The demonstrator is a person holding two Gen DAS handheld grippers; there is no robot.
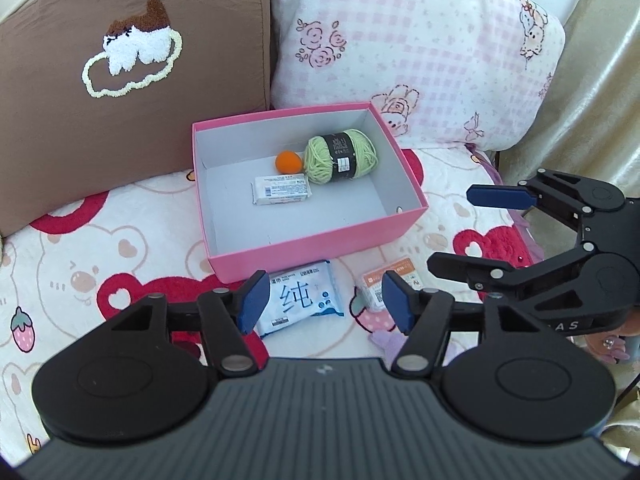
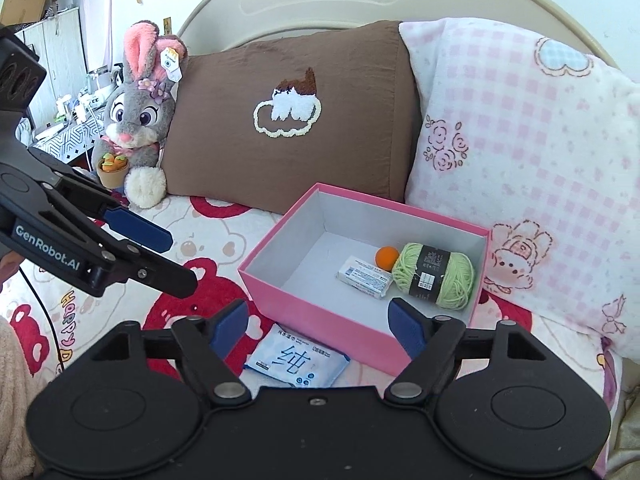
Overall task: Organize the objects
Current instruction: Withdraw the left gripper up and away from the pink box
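An open pink box (image 1: 320, 246) (image 2: 320, 314) sits on the bed. Inside lie a green yarn ball (image 1: 341, 155) (image 2: 436, 276), a small orange ball (image 1: 289, 161) (image 2: 387, 258) and a white packet (image 1: 282, 189) (image 2: 364, 278). A blue wet-wipe pack (image 1: 306, 302) (image 2: 296, 362) lies in front of the box, with a small orange-and-white packet (image 1: 390, 280) to its right. My left gripper (image 1: 320, 304) is open and empty just above the wipe pack. My right gripper (image 2: 320, 328) is open and empty over the box's near edge; it also shows in the left wrist view (image 1: 464, 232).
A brown pillow (image 1: 120, 80) (image 2: 292, 120) and a pink checked pillow (image 1: 420, 48) (image 2: 520, 140) lean behind the box. A grey bunny plush (image 2: 138, 120) sits at the far left. The bedspread (image 1: 100, 248) has red bear prints. The left gripper shows in the right wrist view (image 2: 176, 256).
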